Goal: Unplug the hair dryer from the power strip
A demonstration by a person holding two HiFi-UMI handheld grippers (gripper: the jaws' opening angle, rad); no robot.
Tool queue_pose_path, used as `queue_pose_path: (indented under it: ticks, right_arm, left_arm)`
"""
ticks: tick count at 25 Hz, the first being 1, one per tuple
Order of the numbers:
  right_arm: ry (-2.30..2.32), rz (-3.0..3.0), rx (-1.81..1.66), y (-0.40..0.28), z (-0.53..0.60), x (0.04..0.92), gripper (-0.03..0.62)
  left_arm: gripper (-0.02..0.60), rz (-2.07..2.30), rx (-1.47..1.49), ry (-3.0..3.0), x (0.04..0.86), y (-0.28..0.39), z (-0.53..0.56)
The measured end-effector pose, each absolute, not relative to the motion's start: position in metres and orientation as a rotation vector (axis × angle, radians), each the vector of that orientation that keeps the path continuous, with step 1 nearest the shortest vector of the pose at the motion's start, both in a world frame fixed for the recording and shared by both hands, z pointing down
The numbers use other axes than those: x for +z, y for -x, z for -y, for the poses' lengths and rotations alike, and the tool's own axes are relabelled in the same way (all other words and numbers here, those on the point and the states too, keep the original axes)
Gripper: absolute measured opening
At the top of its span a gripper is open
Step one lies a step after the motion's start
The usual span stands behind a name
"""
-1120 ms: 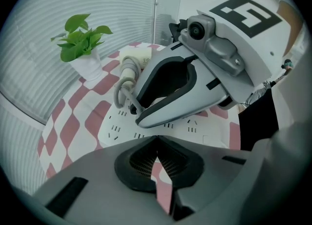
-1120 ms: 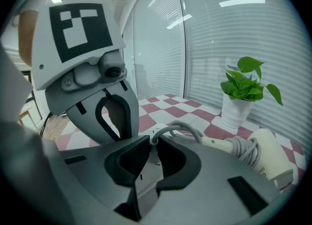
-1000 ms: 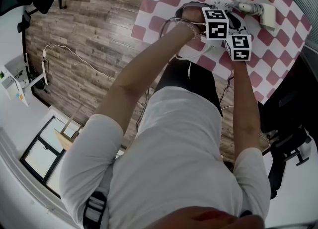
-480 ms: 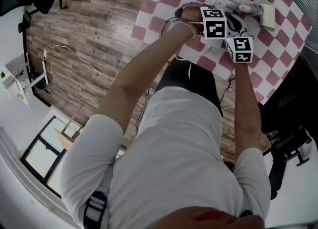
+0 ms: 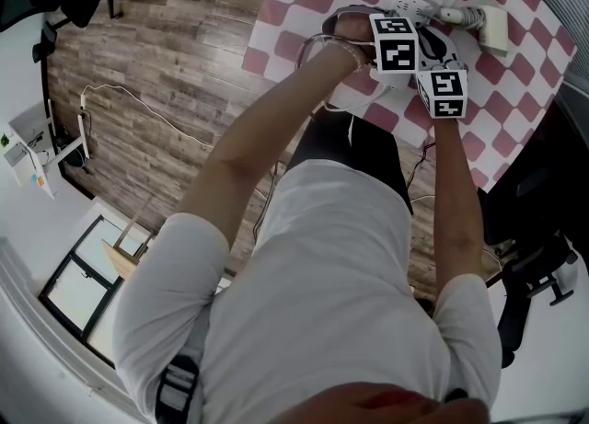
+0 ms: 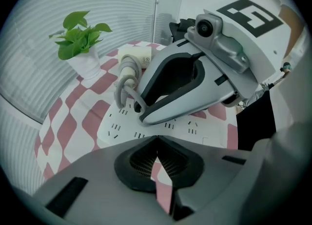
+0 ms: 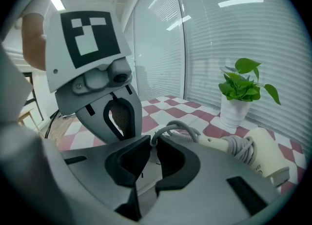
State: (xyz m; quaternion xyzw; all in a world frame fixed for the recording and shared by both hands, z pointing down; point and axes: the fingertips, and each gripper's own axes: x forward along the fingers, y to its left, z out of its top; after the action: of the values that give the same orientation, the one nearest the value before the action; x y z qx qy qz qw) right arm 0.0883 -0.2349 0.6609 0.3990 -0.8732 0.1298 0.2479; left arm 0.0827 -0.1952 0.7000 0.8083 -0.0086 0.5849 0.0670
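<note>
The hair dryer [image 7: 263, 157] is laid on its side on the checked tablecloth [image 6: 67, 117], near the potted plant [image 6: 80, 39]. Most of its grey cord [image 7: 176, 130] is wound around the handle. The free end of the cord is led in a loop down to the white power strip [image 6: 116, 127], which is laid flat on the cloth just beside the dryer.

The left gripper [image 6: 156, 141] is pointed steeply down over the near edge of the strip. Its jaws are brought together at the tips, and nothing is held between them.

The right gripper [image 7: 153, 146] is placed low over the strip, just beside the left one. Its jaws have just been closing and are separated by a narrow gap. The end of the cord is seen at the jaw tips, and the strip's surface is visible through the gap. The plug itself is hidden behind the jaws, so contact between pads and plug cannot be confirmed.
</note>
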Motion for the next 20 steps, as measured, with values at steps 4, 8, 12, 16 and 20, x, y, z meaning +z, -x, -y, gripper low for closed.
queue_pose_path:
  ticks: [4, 8, 12, 16, 20]
  right_arm:
    - [-1.076, 2.391, 0.353, -0.089, 0.236, 0.661, 0.064]
    - [-1.105, 2.407, 0.345, -0.09, 0.233, 0.653, 0.061]
    - [-1.136, 2.447, 0.3, -0.09, 0.262, 0.626, 0.063]
    - [-1.126, 2.453, 0.302, -0.094, 0.264, 0.619, 0.063]
    - [-1.119, 2.446, 0.303, -0.096, 0.256, 0.622, 0.063]
  left_arm:
    - [0.032, 0.006, 1.822, -2.442, 0.701, -0.084, 0.193]
    - [0.032, -0.007, 1.829, -2.418, 0.701, -0.084, 0.193]
    - [0.032, 0.006, 1.837, -2.44, 0.701, -0.085, 0.195]
    - [0.032, 0.026, 1.772, -2.427, 0.701, -0.084, 0.193]
    - [0.032, 0.003, 1.795, -2.417, 0.701, -0.084, 0.193]
